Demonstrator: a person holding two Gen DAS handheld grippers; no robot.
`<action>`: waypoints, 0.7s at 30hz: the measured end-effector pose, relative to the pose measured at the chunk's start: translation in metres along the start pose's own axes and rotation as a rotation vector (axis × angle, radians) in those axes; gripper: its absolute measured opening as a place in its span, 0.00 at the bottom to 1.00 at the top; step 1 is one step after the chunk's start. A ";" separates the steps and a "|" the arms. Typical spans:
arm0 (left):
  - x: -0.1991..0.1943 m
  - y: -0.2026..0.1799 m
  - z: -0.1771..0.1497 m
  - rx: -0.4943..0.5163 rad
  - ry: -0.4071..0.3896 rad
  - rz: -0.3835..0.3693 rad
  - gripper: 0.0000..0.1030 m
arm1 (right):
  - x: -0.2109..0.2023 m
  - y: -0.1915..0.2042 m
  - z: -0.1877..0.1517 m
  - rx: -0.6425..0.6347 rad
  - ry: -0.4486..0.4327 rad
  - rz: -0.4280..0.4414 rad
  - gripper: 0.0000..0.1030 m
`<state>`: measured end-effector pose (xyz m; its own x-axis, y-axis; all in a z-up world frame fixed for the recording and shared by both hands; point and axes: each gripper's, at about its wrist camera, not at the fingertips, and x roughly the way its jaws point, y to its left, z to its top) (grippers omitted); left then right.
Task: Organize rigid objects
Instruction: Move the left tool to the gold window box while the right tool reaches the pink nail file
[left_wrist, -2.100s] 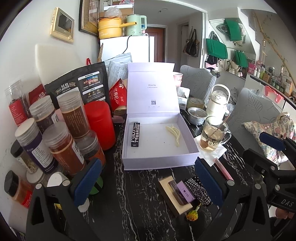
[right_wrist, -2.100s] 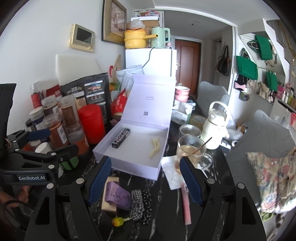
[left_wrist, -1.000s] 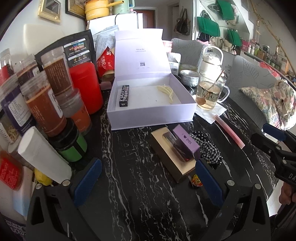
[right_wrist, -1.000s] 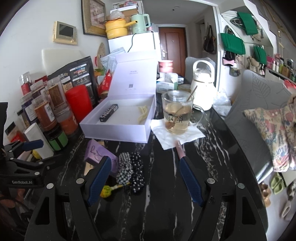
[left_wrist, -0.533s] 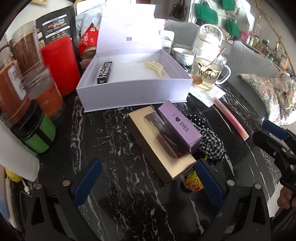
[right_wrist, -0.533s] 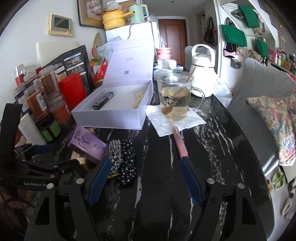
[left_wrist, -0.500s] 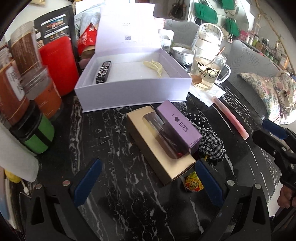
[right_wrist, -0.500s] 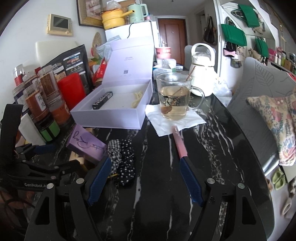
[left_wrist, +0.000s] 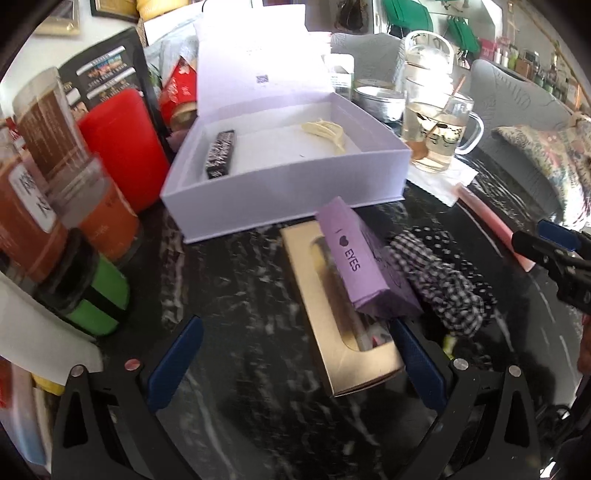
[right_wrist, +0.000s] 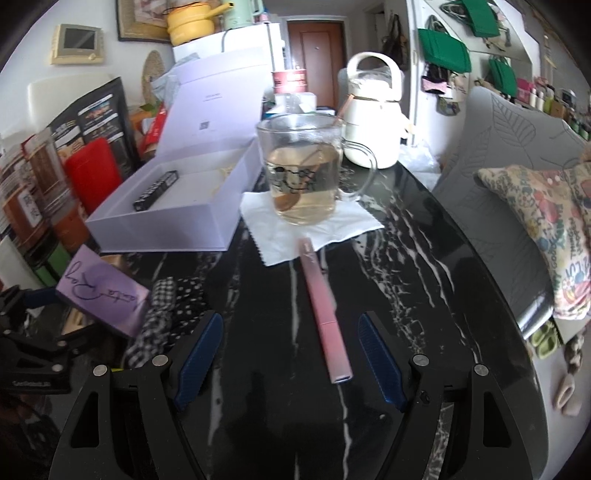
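- Two claws hang low over the black marble counter (right_wrist: 424, 258), each spread wide and gripping nothing.
- Left claw (left_wrist: 295, 363): its blue pads stand either side of the near end of the gold box (left_wrist: 332, 332), apart from it.
- Right claw (right_wrist: 290, 354): the near end of the pink pen (right_wrist: 325, 314) lies between its pads, closer to the right pad and untouched.
- Gold box: flat on the counter, its long side running away from the left claw.
- Purple box (left_wrist: 360, 262): lies on the gold box along its right side, marked "EYES".
- Checked cloth (left_wrist: 443, 280): bunched just right of the two boxes, touching the purple one.
- Pen: lies on the counter, its far tip on the white napkin (right_wrist: 310, 225).
- Glass mug (right_wrist: 306, 170): stands on the napkin, holding pale liquid and a spoon.
- White box (left_wrist: 284, 177): open beyond the gold box, lid upright at the back; inside lie a black stick (left_wrist: 221, 154) at the left and a cream clip (left_wrist: 327, 131) toward the right.
- Jars (left_wrist: 55, 177): crowded left of the white box, with a red canister (left_wrist: 122, 147) among them.
- Kettle (right_wrist: 375, 110): white, behind the mug.
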<state>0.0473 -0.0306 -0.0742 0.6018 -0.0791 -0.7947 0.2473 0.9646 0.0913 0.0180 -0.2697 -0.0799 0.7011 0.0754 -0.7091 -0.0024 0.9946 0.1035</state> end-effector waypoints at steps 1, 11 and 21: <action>-0.001 0.002 0.001 0.003 -0.005 0.006 1.00 | 0.003 -0.003 0.001 0.012 0.009 0.001 0.74; 0.007 0.014 0.003 0.010 -0.015 0.065 1.00 | 0.023 -0.007 0.005 0.012 0.058 -0.034 0.58; 0.012 0.024 0.006 0.002 -0.034 0.068 1.00 | 0.037 -0.001 0.010 -0.029 0.082 -0.040 0.47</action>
<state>0.0653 -0.0099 -0.0775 0.6431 -0.0217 -0.7655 0.2059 0.9677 0.1456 0.0510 -0.2691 -0.0995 0.6405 0.0399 -0.7669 0.0030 0.9985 0.0544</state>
